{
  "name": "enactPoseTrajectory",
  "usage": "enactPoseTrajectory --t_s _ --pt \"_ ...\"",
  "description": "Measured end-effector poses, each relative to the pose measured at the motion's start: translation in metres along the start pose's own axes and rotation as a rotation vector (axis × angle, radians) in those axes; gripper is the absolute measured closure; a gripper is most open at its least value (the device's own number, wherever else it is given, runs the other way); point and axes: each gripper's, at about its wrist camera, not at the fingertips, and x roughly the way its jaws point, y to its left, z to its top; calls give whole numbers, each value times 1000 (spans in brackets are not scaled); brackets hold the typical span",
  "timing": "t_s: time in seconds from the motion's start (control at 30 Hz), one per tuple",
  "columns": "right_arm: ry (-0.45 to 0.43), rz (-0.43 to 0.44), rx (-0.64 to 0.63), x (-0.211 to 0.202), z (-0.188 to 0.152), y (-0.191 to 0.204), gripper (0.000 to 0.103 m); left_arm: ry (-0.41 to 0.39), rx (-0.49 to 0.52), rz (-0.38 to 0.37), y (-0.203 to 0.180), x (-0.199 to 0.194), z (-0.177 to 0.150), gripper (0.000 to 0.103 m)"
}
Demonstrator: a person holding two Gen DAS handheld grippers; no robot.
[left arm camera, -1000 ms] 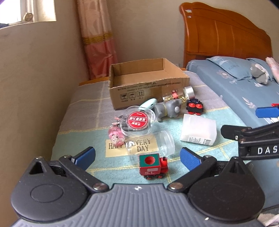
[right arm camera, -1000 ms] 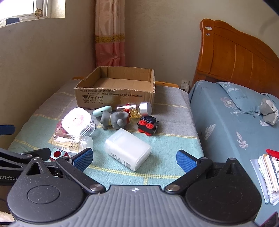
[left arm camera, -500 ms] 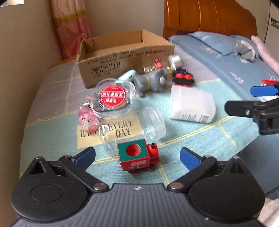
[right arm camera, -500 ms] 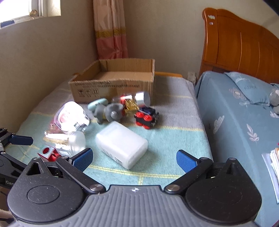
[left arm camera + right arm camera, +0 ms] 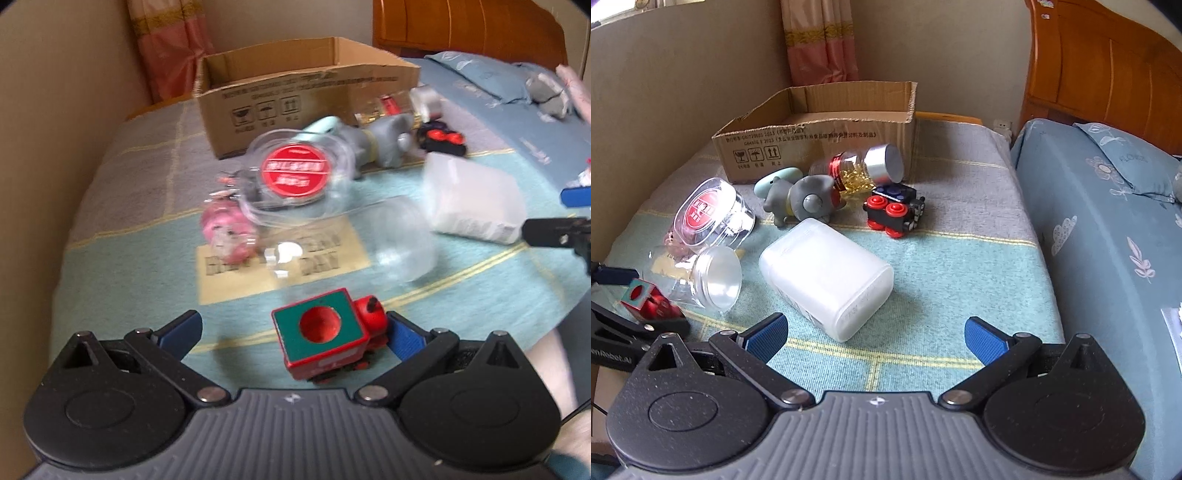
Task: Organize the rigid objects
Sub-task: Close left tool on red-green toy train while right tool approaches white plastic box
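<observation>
A: Which step is this?
B: The pick. The left gripper [image 5: 293,332] is spread wide around the train [image 5: 325,341], which stands on the blanket [image 5: 129,266] near the jar [image 5: 391,240]. The right-hand pad looks to be touching it, though blur makes that uncertain.
A: And the right gripper [image 5: 875,338]?
B: Also spread wide, holding nothing, hovering short of the tub [image 5: 825,275].
A: Next?
B: Probably centre on the train, pinch, then carry it to the box [image 5: 303,96].
</observation>
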Motion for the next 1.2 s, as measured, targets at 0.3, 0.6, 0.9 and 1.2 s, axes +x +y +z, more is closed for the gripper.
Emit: enactPoseTrajectory --t_s 0.3,0.6,0.9,1.2 --pt "17 10 -109 21 -8 13 0 -1 -113 -67 33 5 -12 1" --pt "-1 42 -143 36 -12 12 0 -6 -98 -65 41 3 -15 0" --pt "-35 -23 -57 42 -6 -22 0 -4 -92 16 42 -3 -19 1" --pt "-52 -36 -45 40 -9 -19 0 -87 -2 21 28 -20 -17 20"
